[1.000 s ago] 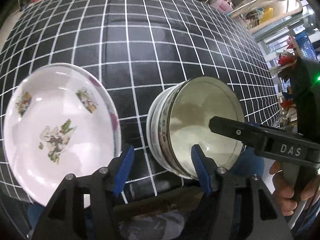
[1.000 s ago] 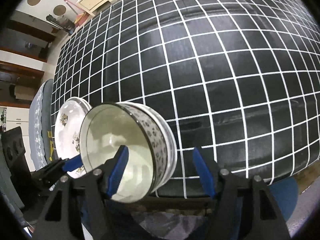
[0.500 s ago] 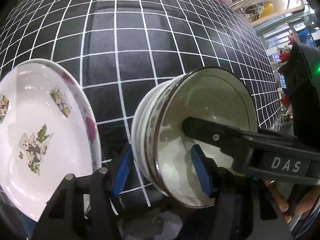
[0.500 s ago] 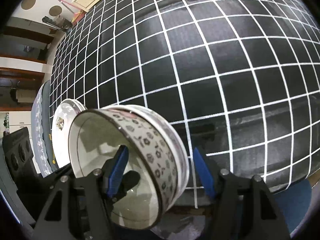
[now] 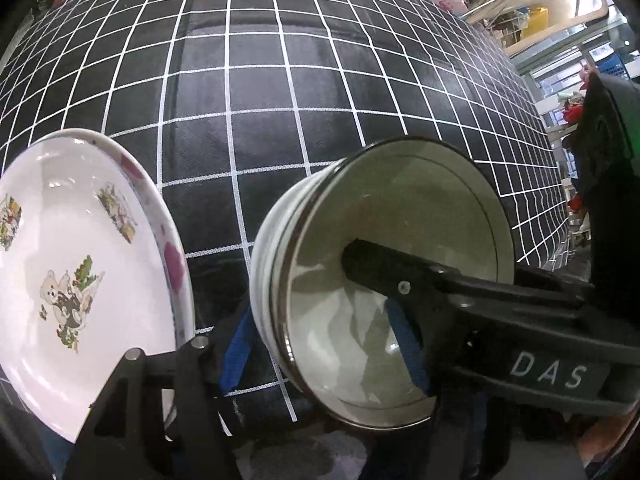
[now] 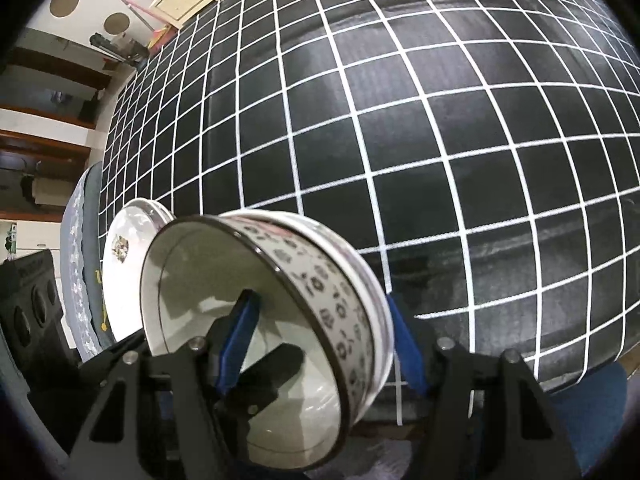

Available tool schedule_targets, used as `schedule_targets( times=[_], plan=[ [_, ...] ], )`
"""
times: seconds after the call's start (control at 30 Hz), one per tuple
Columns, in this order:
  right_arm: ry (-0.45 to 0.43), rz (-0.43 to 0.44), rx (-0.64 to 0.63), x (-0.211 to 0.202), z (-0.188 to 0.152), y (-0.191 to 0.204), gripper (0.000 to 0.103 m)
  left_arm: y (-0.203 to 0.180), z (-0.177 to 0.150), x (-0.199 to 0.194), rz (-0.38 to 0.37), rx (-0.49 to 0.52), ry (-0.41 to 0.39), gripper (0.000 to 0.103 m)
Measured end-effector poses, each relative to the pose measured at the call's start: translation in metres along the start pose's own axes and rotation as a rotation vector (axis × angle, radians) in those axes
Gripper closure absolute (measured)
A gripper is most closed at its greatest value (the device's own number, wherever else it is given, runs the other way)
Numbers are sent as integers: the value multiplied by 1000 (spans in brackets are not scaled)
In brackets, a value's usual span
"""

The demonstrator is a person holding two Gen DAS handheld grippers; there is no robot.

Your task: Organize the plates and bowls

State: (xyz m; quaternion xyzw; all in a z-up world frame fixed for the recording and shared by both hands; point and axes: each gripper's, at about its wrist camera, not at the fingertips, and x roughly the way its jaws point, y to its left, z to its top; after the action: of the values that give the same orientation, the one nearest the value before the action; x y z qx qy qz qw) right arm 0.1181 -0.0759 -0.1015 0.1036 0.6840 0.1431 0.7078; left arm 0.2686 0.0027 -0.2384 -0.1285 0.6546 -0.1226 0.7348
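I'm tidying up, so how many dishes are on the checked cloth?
2. A plate lies at the left, near the cloth's front edge, and a bowl sits just right of it. The bowl's ridged outside may hide a second bowl nested under it; I cannot tell.

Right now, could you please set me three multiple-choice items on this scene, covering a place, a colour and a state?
1. Where is the teddy-bear plate relative to the bowls? A under them; B beside them, apart; C inside them.
2. What colour are the grid lines on the tablecloth? A white; B red; C yellow.
3. How do the bowls stand? A nested, mouths up; B upside down; C spread apart.
Answers: B, cloth shows between plate and bowls; A, white lines cross the black cloth; A, the rims sit one inside another.
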Motion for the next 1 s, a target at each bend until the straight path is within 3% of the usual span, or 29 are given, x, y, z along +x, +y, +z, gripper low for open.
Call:
schedule_targets(
  times=[0.5,1.0],
  plan=[
    [35,-49,56,1,-1,7,35,-20,14,5,41,-15,5,40],
    [0,-57,10,-22,-3,40,37,-9,11,-43,47,-9,-61,40]
  ],
)
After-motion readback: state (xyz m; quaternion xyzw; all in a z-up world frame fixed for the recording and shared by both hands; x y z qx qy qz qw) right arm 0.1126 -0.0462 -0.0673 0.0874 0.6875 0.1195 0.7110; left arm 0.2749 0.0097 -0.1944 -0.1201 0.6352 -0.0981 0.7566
